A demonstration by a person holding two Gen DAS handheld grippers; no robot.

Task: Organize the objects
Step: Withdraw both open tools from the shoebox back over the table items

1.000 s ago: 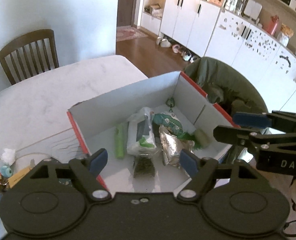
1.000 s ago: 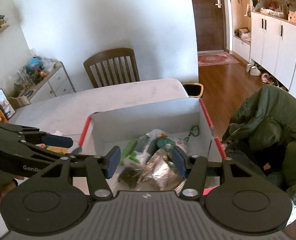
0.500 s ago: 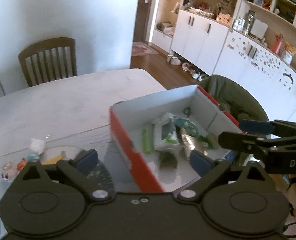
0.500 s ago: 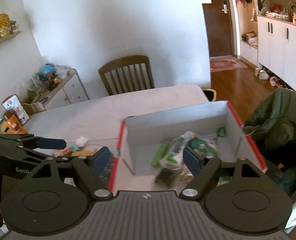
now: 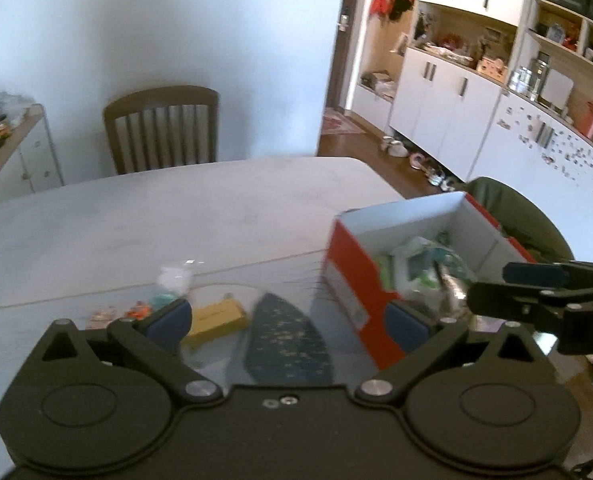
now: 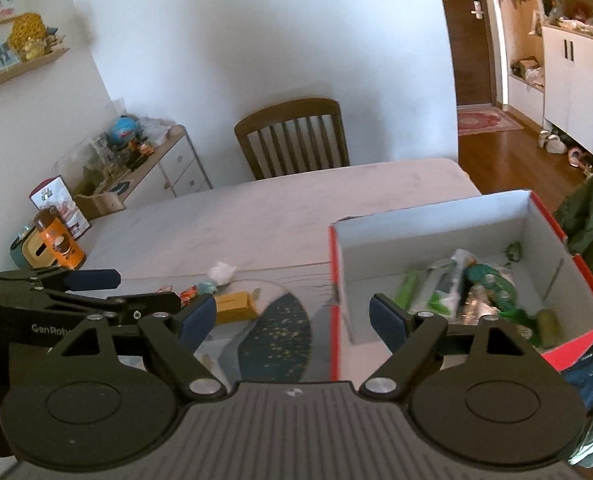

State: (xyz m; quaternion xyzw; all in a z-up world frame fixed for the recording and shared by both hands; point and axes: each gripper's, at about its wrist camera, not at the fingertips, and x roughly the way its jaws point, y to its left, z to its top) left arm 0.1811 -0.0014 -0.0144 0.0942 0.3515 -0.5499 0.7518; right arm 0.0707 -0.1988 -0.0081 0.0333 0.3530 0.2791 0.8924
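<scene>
While hovering over the counter (image 6: 256, 208), both tongs, left (image 5: 288, 320) and right (image 6: 292, 316), spread apart, empty, beside red box (image 6: 448, 240) of clutter.

On the table (image 6: 280, 200) the open box (image 6: 448, 236) stands at the right edge, holding packets (image 6: 448, 288). Left of the box lie a small carton (image 6: 234, 303), wrapped sweets (image 6: 188, 292) and a crumpled tissue (image 6: 222, 273). A chair (image 6: 292, 136) stands behind the table.

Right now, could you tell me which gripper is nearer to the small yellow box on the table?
Left. The left gripper hangs directly over the yellow box; the right gripper sits farther right, toward the shoebox.
</scene>
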